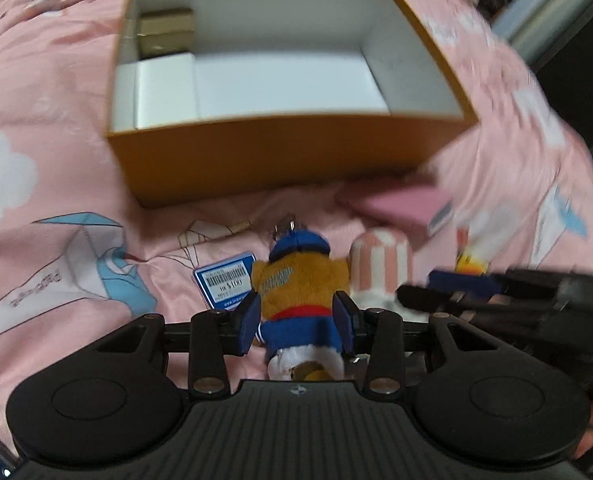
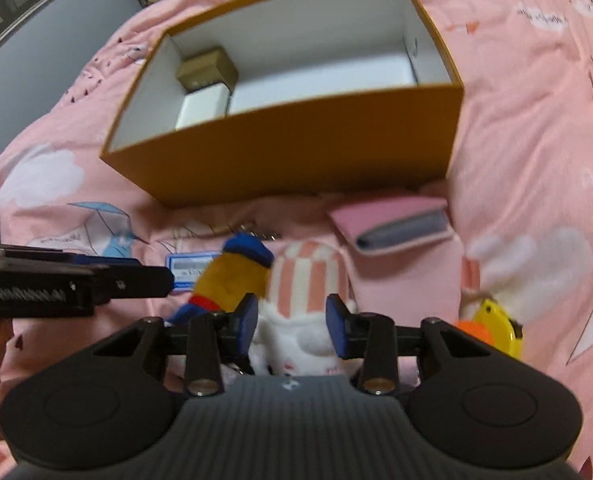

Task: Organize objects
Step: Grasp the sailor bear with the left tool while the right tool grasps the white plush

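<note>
Setting: a bed under a pink printed cover, with an open orange cardboard box at 12 o'clock from both grippers.
Box contents: a small brown carton in the far left corner and a white carton just in front of it; the rest of the white floor is bare.
Left gripper: tilted steeply down over the cover; its jaws are part spread, 1 blue pad on each flank of the bear plush.
Bear plush: orange-brown body, blue cap at 12 o'clock, blue jacket with a red band, lying lengthwise between the left jaws; whether the pads press into it I cannot tell.
Tag: a blue-edged barcode tag lies at 10 o'clock from the left jaws, touching the bear's side.
Right gripper: also angled down; jaws part spread around the striped plush.
Striped plush: white with pink stripes, between the right pads, its top at 12 o'clock; actual pinch cannot be told.
Neighbours: the 2 plush toys lie side by side, touching.
Pink card holder: at 1 o'clock from the right jaws, just before the box's near wall.
Duck toy: yellow with an orange beak, at 3 o'clock from the right jaws, blurred.
</note>
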### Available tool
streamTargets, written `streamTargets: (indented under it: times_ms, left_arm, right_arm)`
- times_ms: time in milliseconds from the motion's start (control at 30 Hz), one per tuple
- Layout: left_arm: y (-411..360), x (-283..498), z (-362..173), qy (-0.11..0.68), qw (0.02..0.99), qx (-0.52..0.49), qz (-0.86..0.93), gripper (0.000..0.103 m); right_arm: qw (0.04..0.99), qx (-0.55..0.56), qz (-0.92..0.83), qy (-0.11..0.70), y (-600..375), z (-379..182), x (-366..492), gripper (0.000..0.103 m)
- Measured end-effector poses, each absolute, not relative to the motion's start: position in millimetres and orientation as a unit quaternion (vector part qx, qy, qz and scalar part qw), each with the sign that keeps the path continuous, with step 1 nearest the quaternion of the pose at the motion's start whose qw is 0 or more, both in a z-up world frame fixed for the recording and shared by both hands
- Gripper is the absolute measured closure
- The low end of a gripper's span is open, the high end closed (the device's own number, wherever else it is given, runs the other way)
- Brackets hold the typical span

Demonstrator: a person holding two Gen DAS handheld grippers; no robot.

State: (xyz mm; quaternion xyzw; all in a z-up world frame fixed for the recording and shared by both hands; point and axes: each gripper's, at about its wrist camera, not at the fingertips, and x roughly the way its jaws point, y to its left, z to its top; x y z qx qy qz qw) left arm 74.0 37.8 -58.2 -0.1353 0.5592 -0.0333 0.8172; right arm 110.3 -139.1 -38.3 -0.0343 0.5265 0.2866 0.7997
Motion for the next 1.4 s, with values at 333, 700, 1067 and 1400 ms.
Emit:
streamTargets:
  times_ms: [333, 700, 1067, 1400]
  left_arm:
    - [-2.9, 79.7, -82.1, 0.609, 0.79, -0.016, -0.074, 0.049]
    - [-9.4, 82.2, -94.8, 0.612, 0.788, 0.025, -0.057, 0.054]
    - [52.5, 68.5, -80.7, 0.584, 0.802, -0.122, -0.022, 0.064]
    - [63.7, 66.4, -78.2, 0.583, 0.801, -0.136, 0.011, 0.053]
  right_arm:
    - [0.787, -0.008, 0.261, 0.559, -166.8, -50.5, 124.4, 0.062]
    - [0.773, -0.002, 0.268, 0.575, -163.6, -55.3, 127.1, 0.057]
    - [0.759, -0.03, 0.296, 0.58, -148.8, -60.4, 126.7, 0.049]
    - [0.742, -0.019, 0.307, 0.596, -142.7, -76.7, 136.3, 0.044]
